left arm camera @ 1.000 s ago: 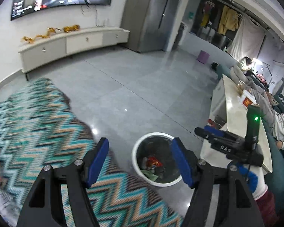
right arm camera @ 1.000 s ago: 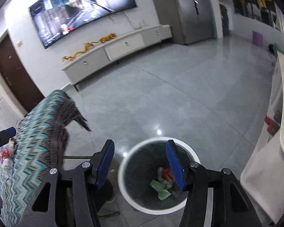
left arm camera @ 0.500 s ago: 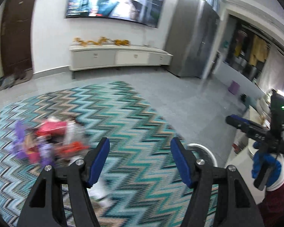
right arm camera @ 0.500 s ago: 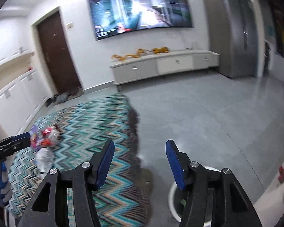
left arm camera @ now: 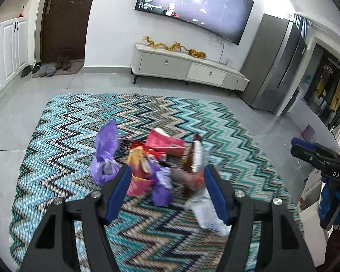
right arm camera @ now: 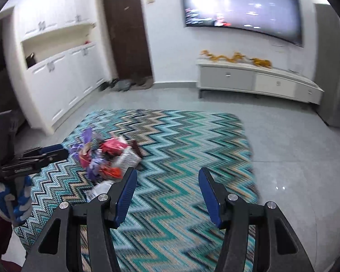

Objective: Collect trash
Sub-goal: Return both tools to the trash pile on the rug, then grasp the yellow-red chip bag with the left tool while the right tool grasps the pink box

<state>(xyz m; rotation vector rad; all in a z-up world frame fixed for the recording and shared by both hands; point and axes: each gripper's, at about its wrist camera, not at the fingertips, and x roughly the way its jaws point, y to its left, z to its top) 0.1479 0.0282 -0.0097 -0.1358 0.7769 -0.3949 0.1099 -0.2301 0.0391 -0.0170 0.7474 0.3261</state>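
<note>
- Trash pile [left arm camera: 151, 158]: mixed wrappers, bags, bottle; heaped mid-rug [left arm camera: 226, 127].
- Left gripper [left arm camera: 166, 195]: jaws spread, empty, aimed at the pile.
- Right gripper [right arm camera: 167, 195]: jaws spread, empty, over bare rug.
- Risk: tangled, flimsy pieces may snag neighbours or slip.

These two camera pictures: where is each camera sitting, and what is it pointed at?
Left wrist view: rides on the left tool, looking down along its open blue fingers at the trash pile on the zigzag rug; the right tool shows at the right edge.
Right wrist view: rides on the right tool, open, aimed at bare rug; the left tool and gloved hand show on the left.
Shared: trash pile, rug, TV, door.
</note>
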